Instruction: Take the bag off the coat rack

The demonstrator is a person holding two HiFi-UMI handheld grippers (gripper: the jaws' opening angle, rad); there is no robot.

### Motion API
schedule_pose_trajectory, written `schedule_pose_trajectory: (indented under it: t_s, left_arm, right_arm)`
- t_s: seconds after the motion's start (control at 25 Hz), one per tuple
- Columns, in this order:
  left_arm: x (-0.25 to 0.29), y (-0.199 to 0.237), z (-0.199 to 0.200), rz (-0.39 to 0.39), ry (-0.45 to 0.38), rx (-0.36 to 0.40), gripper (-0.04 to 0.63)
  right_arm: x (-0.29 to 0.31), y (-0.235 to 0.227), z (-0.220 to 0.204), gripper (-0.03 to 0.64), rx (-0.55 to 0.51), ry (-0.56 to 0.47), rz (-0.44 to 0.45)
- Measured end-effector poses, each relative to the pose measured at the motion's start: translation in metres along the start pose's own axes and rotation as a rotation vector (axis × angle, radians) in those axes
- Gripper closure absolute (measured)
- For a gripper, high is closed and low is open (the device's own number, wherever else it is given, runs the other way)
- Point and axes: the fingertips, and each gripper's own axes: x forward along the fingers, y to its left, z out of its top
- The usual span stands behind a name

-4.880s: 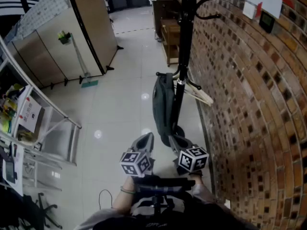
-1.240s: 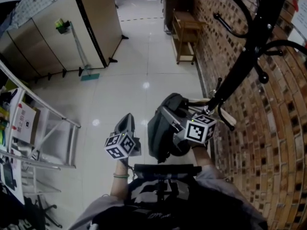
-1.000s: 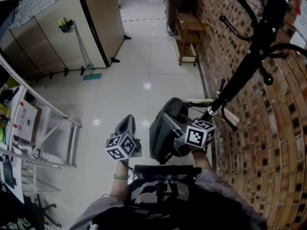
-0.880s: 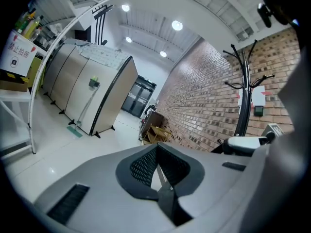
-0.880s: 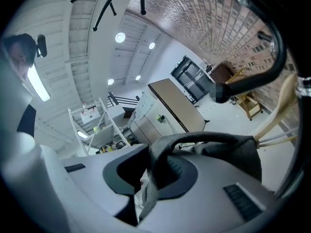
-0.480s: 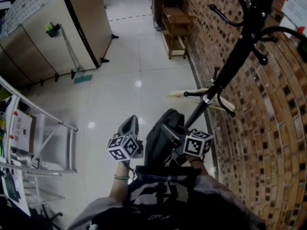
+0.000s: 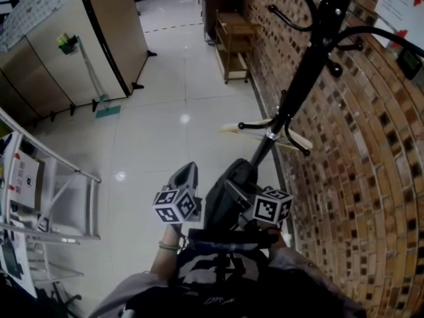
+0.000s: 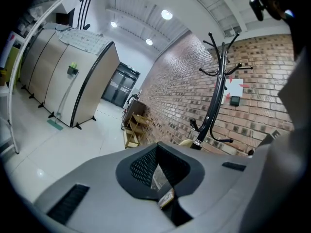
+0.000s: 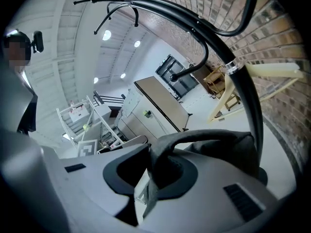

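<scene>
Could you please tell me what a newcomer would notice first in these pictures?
The black coat rack rises at a slant beside the brick wall on the right. The right gripper has its jaws shut on the strap of a dark bag by the rack's pole.

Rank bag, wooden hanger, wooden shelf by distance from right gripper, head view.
1. bag: strap held in the right gripper, lower centre.
2. wooden hanger: ahead, by the coat rack.
3. wooden shelf: far ahead, against the brick wall.

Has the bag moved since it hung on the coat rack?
Yes: the bag has come off the coat rack, toward the person.
</scene>
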Motion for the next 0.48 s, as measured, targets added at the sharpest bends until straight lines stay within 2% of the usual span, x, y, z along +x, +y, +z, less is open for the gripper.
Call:
schedule_pose_trajectory:
  t_s: [0.48]
  left_arm:
    - [-0.005, -0.068, -0.027, -0.04, 0.028, 0.044, 0.588]
  right_arm:
    - [-0.036, -0.013, 0.001, 0.565, -0.037, 0.012, 0.005]
